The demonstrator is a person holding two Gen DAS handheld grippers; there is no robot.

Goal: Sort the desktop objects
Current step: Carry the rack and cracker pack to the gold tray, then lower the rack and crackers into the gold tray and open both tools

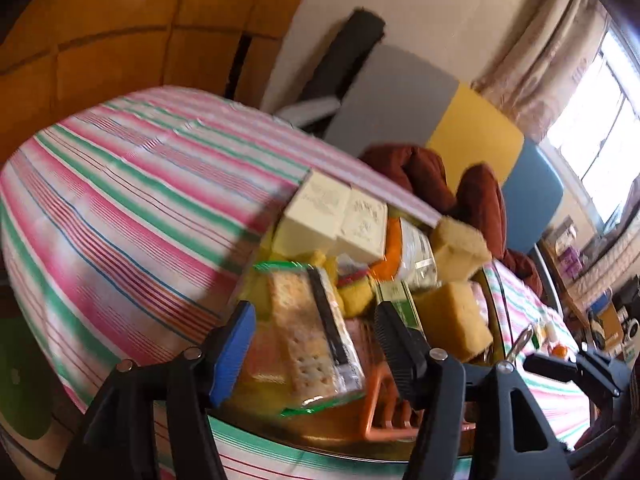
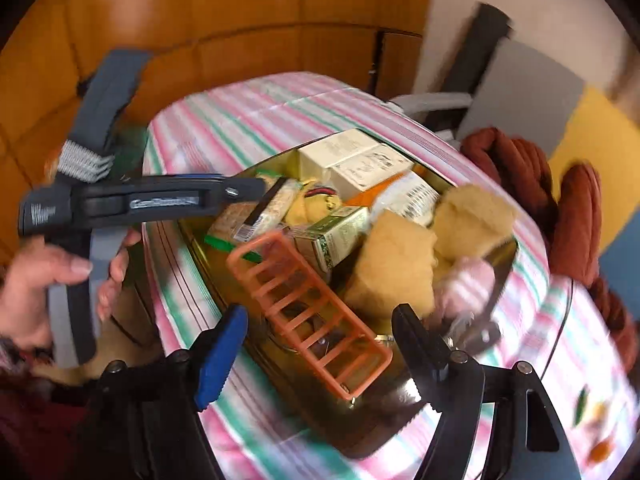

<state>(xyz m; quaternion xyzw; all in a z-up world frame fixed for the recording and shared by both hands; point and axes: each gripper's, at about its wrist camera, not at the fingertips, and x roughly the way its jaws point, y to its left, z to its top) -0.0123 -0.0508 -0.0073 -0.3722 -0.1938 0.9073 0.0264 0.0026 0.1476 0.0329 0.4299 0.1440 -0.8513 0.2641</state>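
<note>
Shallow glossy yellow tray [image 2: 400,396] on the striped pink-green tablecloth [image 1: 120,208], piled with an orange plastic slotted rack [image 2: 308,312], porous yellow sponges [image 2: 394,268], cream cardboard boxes [image 1: 336,216], bagged crackers [image 1: 304,332]. Left gripper [image 1: 314,344] and right gripper [image 2: 320,354]: jaws well apart above the pile, gripping nothing.

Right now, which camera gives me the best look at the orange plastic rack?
The right wrist view: the orange plastic rack lies whole, slats clear, in the dark tray before the open right gripper. The left wrist view catches only its corner, behind the cracker packet.
</note>
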